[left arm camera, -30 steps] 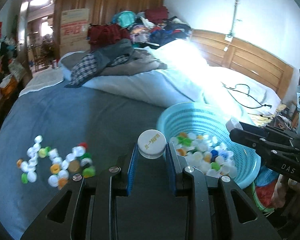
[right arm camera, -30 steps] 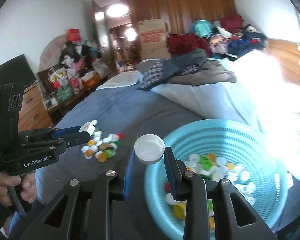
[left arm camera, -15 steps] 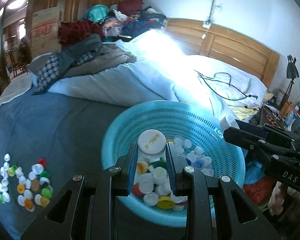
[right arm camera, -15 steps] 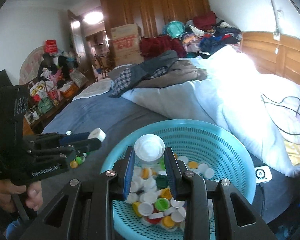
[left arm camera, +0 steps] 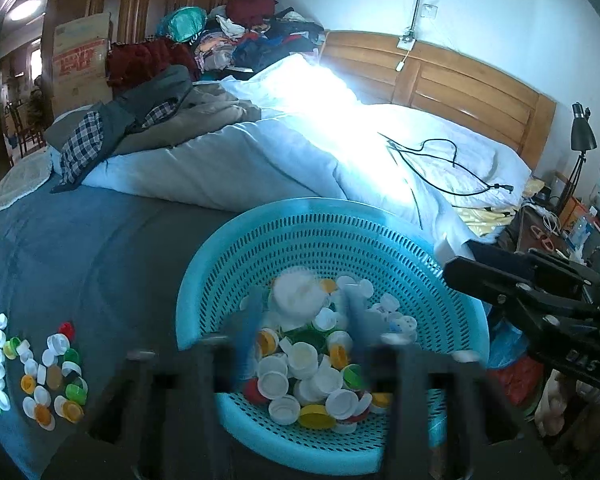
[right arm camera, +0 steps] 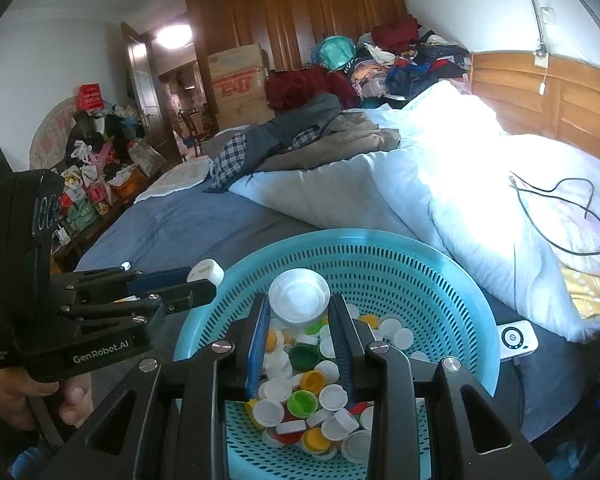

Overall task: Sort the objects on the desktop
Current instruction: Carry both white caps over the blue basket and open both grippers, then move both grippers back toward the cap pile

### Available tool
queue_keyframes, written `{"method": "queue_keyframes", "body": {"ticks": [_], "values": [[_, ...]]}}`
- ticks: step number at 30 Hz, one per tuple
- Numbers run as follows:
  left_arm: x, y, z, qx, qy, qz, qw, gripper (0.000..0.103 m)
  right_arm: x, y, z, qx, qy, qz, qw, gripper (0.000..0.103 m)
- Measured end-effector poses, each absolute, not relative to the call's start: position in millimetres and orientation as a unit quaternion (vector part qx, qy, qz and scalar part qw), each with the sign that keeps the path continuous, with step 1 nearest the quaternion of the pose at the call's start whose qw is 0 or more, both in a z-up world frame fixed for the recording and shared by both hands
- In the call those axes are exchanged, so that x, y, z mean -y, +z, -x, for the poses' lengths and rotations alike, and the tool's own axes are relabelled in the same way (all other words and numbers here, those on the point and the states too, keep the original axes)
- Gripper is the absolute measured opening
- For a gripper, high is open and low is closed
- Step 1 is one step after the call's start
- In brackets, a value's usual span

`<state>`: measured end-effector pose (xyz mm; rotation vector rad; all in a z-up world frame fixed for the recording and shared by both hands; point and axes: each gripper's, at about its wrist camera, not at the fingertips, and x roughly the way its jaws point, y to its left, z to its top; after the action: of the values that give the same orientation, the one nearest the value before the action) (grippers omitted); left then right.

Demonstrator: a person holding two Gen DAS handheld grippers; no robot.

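Drop-off step: right gripper [right arm camera: 300,312] held a white plastic cap [right arm camera: 299,297] over the turquoise perforated basket [right arm camera: 440,280]; left gripper [left arm camera: 300,320] blurred, state indeterminable; release due next

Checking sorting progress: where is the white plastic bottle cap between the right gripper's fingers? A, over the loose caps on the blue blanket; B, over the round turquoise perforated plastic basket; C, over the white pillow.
B: the white plastic bottle cap at the right gripper sits above the round turquoise perforated plastic basket.

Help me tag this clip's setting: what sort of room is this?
Most likely a lived-in bedroom: a bed with a white duvet, a wooden headboard and a tall wooden wardrobe.
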<state>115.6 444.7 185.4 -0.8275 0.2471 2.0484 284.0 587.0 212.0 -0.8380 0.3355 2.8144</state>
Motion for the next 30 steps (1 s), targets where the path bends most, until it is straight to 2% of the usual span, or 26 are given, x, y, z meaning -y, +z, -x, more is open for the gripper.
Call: {"method": "queue_keyframes", "body": {"ticks": [1,3,13,19,25,30], "values": [[-441,186,-116,-0.096,0.832,0.326,0.438,0.062,-588,213,-284,-0.115,0.948,0.28,0.094,0.053],[-438,186,-117,-0.095,0.832,0.325,0.439,0.062,-587,214,-286,-0.116,0.949,0.276,0.097,0.059],[-364,142,-85,-0.087,0.843,0.367,0.383,0.062,-547,198,-273,-0.11,0.949,0.291,0.048,0.06],[-241,90,-37,-0.059,0.87,0.407,0.27,0.062,-490,175,-258,-0.093,0.945,0.313,-0.011,0.06],[-96,51,17,0.016,0.887,0.443,0.131,0.061,-435,139,-239,-0.07,0.93,0.355,-0.067,0.063],[-48,20,38,0.026,0.877,0.469,0.103,0.059,-402,117,-216,-0.062,0.916,0.384,-0.094,0.063]]}}
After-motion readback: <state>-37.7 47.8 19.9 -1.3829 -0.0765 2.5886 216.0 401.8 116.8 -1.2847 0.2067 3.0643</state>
